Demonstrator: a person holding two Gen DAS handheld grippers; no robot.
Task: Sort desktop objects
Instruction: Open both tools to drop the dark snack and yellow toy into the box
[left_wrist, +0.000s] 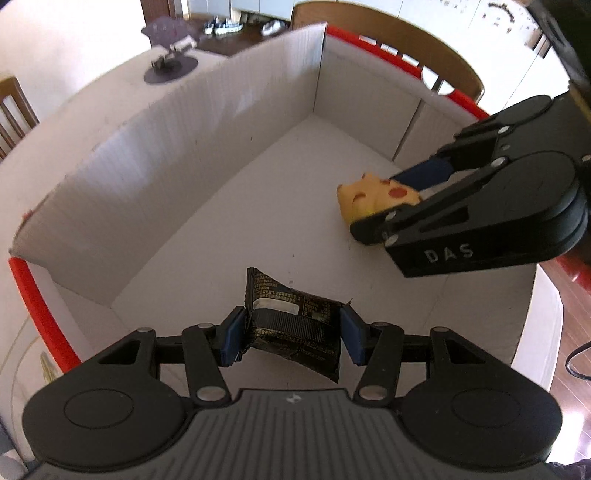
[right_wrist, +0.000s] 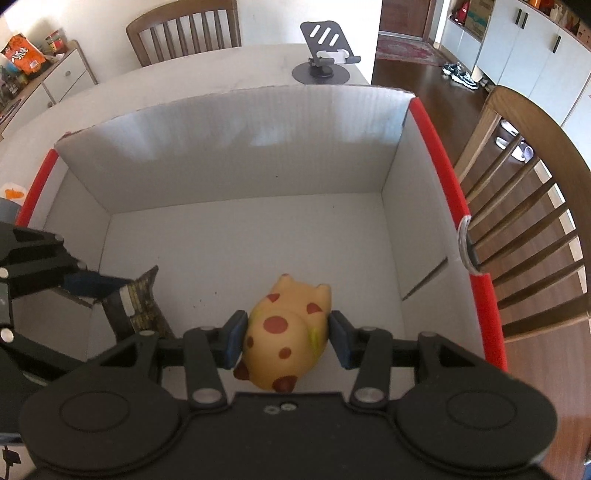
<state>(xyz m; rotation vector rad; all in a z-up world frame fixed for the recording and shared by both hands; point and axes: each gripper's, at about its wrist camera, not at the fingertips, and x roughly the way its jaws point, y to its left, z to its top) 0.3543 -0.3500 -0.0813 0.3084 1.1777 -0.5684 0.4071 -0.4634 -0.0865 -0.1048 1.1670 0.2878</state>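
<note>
My left gripper (left_wrist: 291, 334) is shut on a black snack packet (left_wrist: 291, 325) and holds it over the floor of a white cardboard box with a red rim (left_wrist: 221, 155). My right gripper (right_wrist: 286, 339) is shut on a yellow toy animal with red spots (right_wrist: 286, 328), also inside the box (right_wrist: 240, 240). In the left wrist view the right gripper (left_wrist: 391, 210) comes in from the right with the toy (left_wrist: 373, 195) in it. In the right wrist view the left gripper (right_wrist: 110, 291) and the packet (right_wrist: 142, 302) are at the left.
The box stands on a white table (right_wrist: 184, 74). A grey phone stand (right_wrist: 325, 55) sits on the table behind the box. Wooden chairs (right_wrist: 528, 229) stand at the right and at the far side. An orange and grey object (right_wrist: 13, 201) lies left of the box.
</note>
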